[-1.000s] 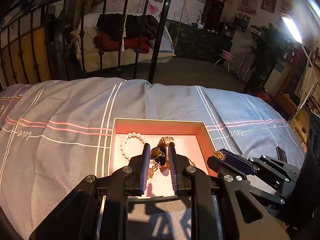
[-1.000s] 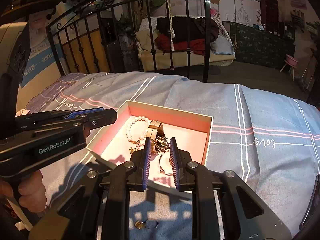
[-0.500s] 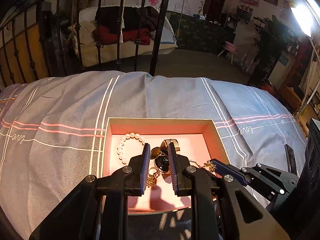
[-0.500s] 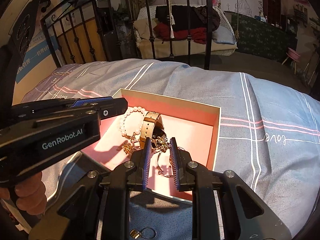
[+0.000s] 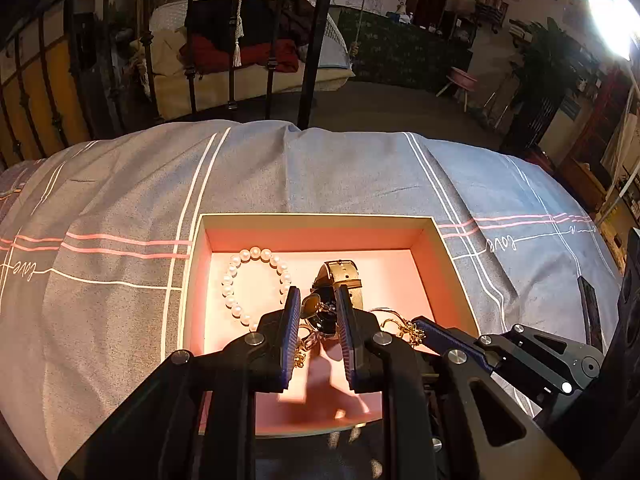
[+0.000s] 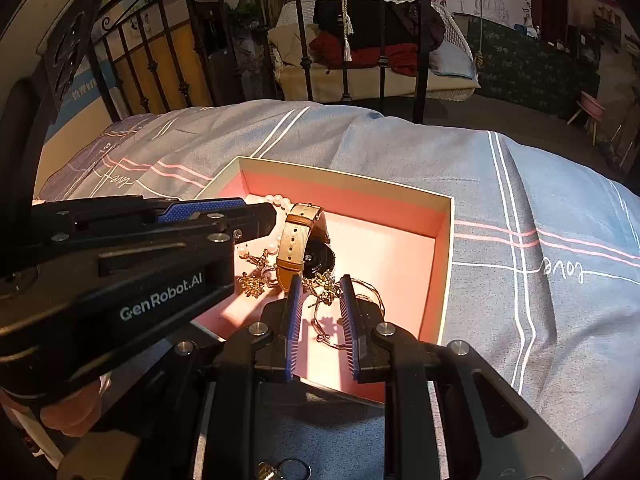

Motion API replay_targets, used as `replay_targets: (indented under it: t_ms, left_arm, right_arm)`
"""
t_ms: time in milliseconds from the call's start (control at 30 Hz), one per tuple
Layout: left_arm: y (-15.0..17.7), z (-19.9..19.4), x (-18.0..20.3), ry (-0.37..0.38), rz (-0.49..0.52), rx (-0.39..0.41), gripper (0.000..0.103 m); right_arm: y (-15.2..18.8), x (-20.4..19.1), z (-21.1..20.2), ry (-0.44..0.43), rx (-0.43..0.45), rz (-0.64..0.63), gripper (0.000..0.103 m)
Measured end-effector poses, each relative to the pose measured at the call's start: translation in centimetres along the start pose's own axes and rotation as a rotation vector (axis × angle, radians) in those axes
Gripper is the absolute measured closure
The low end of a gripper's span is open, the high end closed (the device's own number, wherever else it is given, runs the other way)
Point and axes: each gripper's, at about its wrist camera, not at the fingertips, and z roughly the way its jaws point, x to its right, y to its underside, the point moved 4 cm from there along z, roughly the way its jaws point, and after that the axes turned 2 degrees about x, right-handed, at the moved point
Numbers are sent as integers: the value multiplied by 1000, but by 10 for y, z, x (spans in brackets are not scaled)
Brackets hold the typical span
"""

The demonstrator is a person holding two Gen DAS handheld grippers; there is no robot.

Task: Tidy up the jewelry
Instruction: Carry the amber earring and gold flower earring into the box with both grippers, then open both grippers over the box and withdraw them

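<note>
Jewelry sits piled in the pink box (image 5: pixel 320 228); I hover my left gripper (image 5: pixel 318 320) and right gripper (image 6: pixel 320 300), both parted and empty, ready to sort pieces.

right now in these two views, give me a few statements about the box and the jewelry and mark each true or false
1. The pearl bracelet lies inside the pink box. True.
2. The box has a lid on it. False: it is open on top.
3. The watch has a tan strap. True.
4. The right gripper is clamped on the pearl bracelet. False: its fingers stand apart over a gold chain.
5. The box sits on a bare wooden table. False: it rests on a grey striped bedcover.
</note>
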Motion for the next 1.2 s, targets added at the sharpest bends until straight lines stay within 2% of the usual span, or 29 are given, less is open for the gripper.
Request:
replay_targets:
  t_ms: [567, 600, 633, 700, 767, 800, 833, 867, 900, 933, 1067, 1200]
  left_arm:
    - [0, 0, 0, -3, -8, -7, 83]
    - [0, 0, 0, -7, -6, -5, 80]
    - [0, -1, 0, -8, -5, -4, 71]
    - [0, -4, -1, -15, -5, 9, 53]
    - [-2, -9, -1, -28, 2, 28, 47]
    - [-2, -10, -1, -31, 5, 31, 43]
    - [-2, -11, -1, -33, 3, 34, 34]
    - [-2, -13, -1, -31, -2, 39, 28]
    - [-2, -16, -2, -27, -6, 48, 17]
    - [-1, -20, -2, -30, -8, 60, 12]
    - [8, -42, 0, -5, -5, 80, 12]
    - [34, -68, 6, 40, -6, 93, 11]
  right_arm:
    - [0, -7, -3, -2, 2, -31, 82]
    - [0, -8, -4, -3, 4, -31, 79]
    - [0, -8, -5, -2, 9, -30, 74]
    - [0, -9, -9, 7, 27, -35, 41]
    - [-1, -10, -13, 11, 38, -40, 41]
    - [-2, -10, -14, 10, 42, -39, 37]
    - [-3, -11, -16, 14, 49, -40, 30]
    - [-3, -11, -18, 23, 56, -47, 11]
    - [-2, -12, -22, 43, 64, -59, 6]
    - [0, -12, -26, 44, 64, -68, 6]
    - [20, -9, -45, 76, 63, -92, 6]
    - [61, 5, -70, 89, 51, -69, 6]
